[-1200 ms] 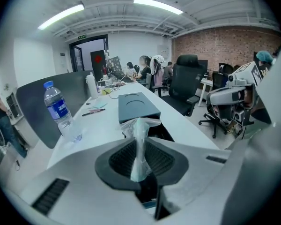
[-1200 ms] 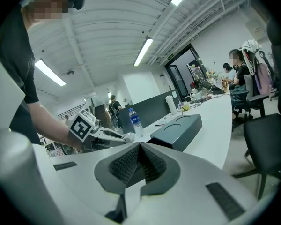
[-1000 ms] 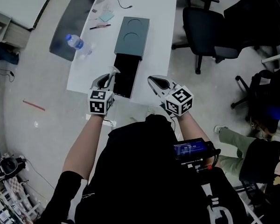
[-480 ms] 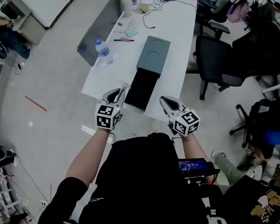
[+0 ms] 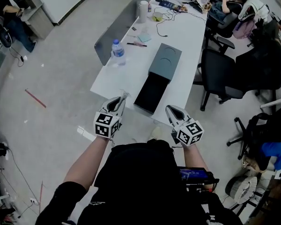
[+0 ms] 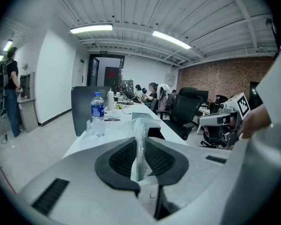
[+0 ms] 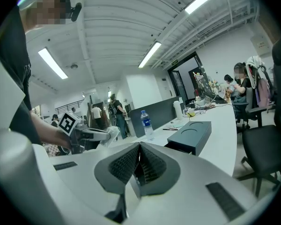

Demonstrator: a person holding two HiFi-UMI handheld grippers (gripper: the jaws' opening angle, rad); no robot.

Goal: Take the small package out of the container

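Now the left gripper [image 5: 122, 99], pinching the clear plastic small package [image 6: 139, 139], has backed away from the dark grey box container [image 5: 160, 74]. The empty right gripper [image 5: 171, 110] is pressed together. So the removal seems done.

The long bench [image 5: 112, 81] is white. The rectangular container [image 5: 165, 62] on it has a slate-grey shell and a black drawer [image 5: 152, 93]. The plastic water bottle [image 5: 117, 52], far left, is clear with a blue cap and label. The thin plastic small package [image 6: 139, 139] is clear, between dark grey ribbed fingers [image 6: 119, 158]. The pale grey left gripper [image 5: 123, 97] and right gripper [image 5: 169, 108] carry cubes patterned in black-and-white squares. A red stick [image 5: 35, 98] lies on the light grey floor [image 5: 61, 78].
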